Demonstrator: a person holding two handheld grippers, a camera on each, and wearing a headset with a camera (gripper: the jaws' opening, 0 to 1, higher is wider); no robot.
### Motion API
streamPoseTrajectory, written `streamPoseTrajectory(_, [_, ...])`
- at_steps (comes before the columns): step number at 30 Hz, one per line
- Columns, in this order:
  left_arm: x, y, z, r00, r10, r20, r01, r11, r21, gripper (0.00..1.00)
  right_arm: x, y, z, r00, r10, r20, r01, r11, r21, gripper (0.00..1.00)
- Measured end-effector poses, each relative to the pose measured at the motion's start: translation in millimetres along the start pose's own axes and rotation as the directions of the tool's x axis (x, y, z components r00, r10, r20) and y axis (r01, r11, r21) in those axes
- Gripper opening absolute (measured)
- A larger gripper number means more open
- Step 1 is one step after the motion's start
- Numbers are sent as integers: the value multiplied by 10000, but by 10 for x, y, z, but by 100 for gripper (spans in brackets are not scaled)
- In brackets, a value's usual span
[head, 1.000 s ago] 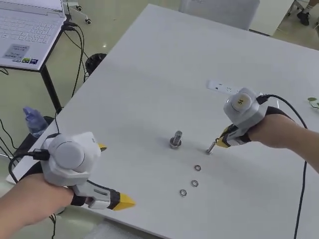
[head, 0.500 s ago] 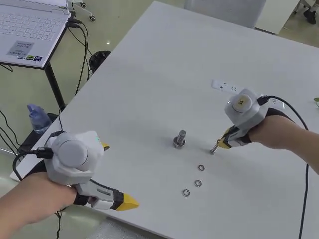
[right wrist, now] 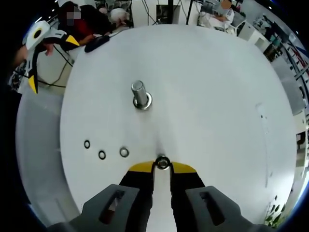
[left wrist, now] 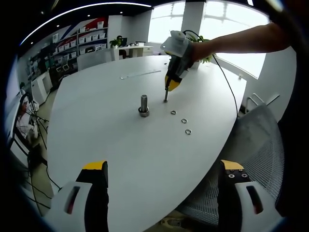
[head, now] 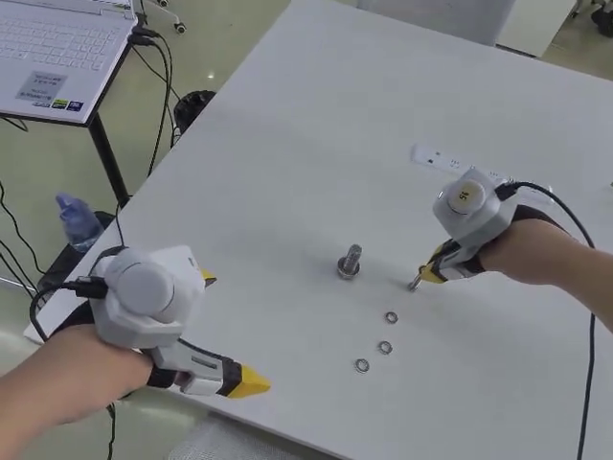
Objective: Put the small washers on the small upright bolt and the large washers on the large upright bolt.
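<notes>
The large upright bolt (head: 350,262) (left wrist: 144,105) (right wrist: 140,95) stands mid-table with a washer ring around its base. To its right is the small upright bolt (head: 414,284) (left wrist: 165,98) (right wrist: 162,162); my right gripper (head: 428,277) (right wrist: 162,166) is shut on it, a yellow tip on either side. Three small washers (head: 391,317) (head: 384,347) (head: 361,364) lie flat in a row in front of that bolt, and also show as washers (right wrist: 124,152) (left wrist: 184,121) in the gripper views. My left gripper (head: 226,332) (left wrist: 164,165) hovers open at the table's near-left edge, holding nothing.
A white power strip (head: 436,158) lies beyond the right gripper, whose cable trails off to the right. Left of the table stand a laptop (head: 48,48) on a stand and a blue bottle (head: 77,218) on the floor. A mesh chair (left wrist: 251,145) sits by the near edge.
The head camera has shifted, so everything sits slightly lower and to the right in the picture. The right gripper stays on the small bolt and the left gripper stays open; the washers have not moved.
</notes>
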State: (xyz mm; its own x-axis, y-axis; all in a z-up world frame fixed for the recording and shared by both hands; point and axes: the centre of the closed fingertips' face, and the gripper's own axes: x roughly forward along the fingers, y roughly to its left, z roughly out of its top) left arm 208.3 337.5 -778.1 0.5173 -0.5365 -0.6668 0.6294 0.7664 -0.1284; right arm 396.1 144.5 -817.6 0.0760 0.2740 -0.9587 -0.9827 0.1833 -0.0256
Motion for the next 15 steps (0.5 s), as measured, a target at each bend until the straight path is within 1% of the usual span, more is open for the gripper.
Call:
streamPoseTrajectory(2, [-4,12,-4,10000,52,-42,-52,10000,66,95,21,-6,-14,10000,8,-38,-8,10000,20,13])
streamPoseTrajectory(5, [-6,8,-3,10000,53,-11,-53,10000,-35,95,61,-18,-29,10000,15,-44,-14,10000,29,13])
streamPoseTrajectory(9, [-13,-18,19,10000,-1,51,1,10000,-11,94,114,-22,-34,10000,29,-31,-29,10000,20,13])
streamPoseTrajectory(15, [-3,-44,-18,9999,-63,-81,62,10000,-19,93,198,-3,-54,9999,71,-86,-72,9999,-72,13])
